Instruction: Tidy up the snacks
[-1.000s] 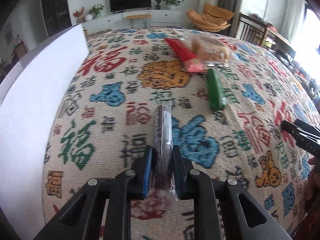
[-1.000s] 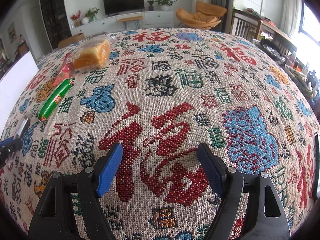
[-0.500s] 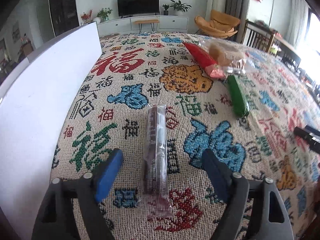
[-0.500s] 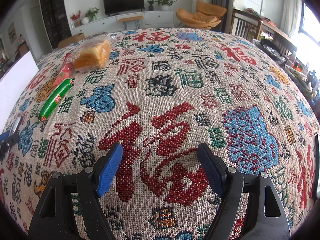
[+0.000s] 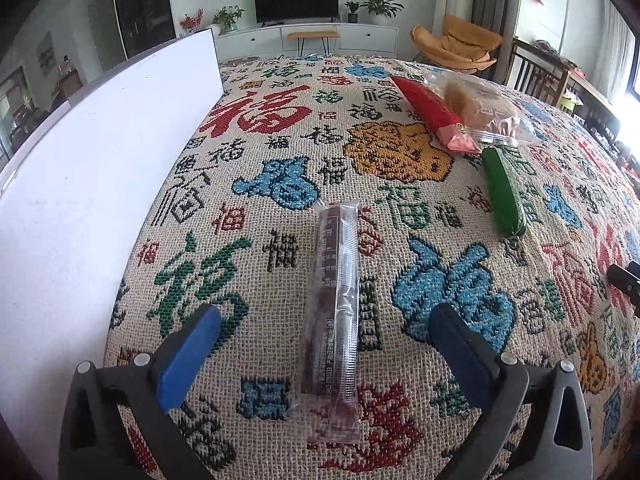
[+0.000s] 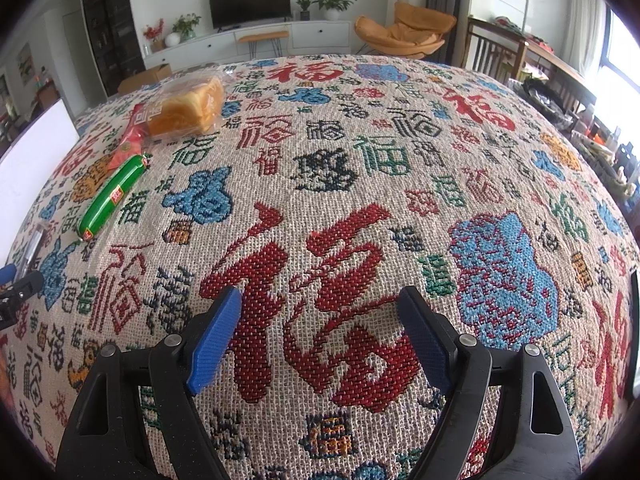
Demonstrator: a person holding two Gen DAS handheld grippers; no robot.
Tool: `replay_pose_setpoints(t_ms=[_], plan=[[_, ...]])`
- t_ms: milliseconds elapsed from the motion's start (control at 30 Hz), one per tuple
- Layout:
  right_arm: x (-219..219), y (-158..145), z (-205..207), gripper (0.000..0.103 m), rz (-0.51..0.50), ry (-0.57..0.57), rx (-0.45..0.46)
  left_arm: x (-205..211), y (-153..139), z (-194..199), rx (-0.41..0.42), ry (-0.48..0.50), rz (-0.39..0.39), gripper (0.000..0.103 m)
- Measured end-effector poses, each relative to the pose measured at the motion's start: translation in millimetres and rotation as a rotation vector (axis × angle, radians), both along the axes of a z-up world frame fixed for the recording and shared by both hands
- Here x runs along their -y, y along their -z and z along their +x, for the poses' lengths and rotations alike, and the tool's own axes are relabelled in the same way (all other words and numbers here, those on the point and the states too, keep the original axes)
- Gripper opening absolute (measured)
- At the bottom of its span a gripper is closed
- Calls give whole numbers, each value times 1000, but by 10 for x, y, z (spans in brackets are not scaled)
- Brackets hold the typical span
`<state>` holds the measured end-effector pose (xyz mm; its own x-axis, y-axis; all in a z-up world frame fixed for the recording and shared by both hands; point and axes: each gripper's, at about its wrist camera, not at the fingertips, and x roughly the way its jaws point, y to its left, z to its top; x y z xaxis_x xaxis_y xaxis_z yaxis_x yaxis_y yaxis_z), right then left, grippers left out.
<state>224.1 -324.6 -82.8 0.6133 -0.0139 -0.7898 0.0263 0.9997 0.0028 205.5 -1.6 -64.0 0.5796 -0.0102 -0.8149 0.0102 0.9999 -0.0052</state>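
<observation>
The left gripper is opening, its blue pads clear of the dark snack stick lying on the patterned tablecloth beside the white board along its left edge. The green sausage, red packet and bagged bread lie toward the far edge. The right gripper is opening over bare cloth

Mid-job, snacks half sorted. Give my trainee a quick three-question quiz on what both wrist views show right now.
1. True or false: the left claw is clamped on the dark snack stick.
2. Which snack lies closest to the bagged bread? A) red packet B) green sausage C) dark snack stick
3. Fill in: between the fingers of the right claw there is only the ______.

Key
1. False. Its jaws are opening, and the stick lies on the tablecloth between them, touching neither pad.
2. A. The red packet lies right against the bread bag.
3. Tablecloth; that claw is open and empty.
</observation>
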Motion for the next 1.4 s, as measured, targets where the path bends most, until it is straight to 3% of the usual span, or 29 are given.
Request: replay_pose_setpoints(t_ms=[300, 400, 500, 600, 667, 767, 833, 867, 900, 967, 1300, 1400], plan=[[-56, 7, 30, 86, -13, 5, -10, -2, 3, 4, 1, -5, -3, 103], [-175, -68, 236, 86, 29, -25, -114, -9, 5, 7, 1, -5, -2, 103], [-501, -301, 487, 85, 200, -105, -136, -8, 6, 9, 1, -5, -3, 103], [-973, -443, 795, 85, 287, -163, -147, -12, 6, 12, 1, -5, -3, 103], [-1286, -353, 1017, 84, 276, -188, -203, -12, 6, 14, 1, -5, -3, 103], [-1650, -79, 1232, 83, 164, -193, -301, -2, 2, 3, 1, -5, -4, 103], [-1811, -97, 1199, 64, 32, -203, -250, -4, -1, 3, 2, -6, -4, 103], [-1846, -96, 1165, 44, 2, -210, -247, -4, 3, 4, 1, -6, -4, 103], [-1846, -112, 1133, 33, -3, -218, -236, 0, 4, 3, 1, -6, -4, 103], [-1768, -113, 1052, 24, 19, -240, -236, -4, 0, 4, 2, -6, -4, 103], [-928, -182, 402, 24, -49, -221, -144, -6, 2, 5, 2, -6, -4, 103], [-754, -99, 281, 28, -23, -200, -106, -3, 1, 4, 2, -6, -4, 103]])
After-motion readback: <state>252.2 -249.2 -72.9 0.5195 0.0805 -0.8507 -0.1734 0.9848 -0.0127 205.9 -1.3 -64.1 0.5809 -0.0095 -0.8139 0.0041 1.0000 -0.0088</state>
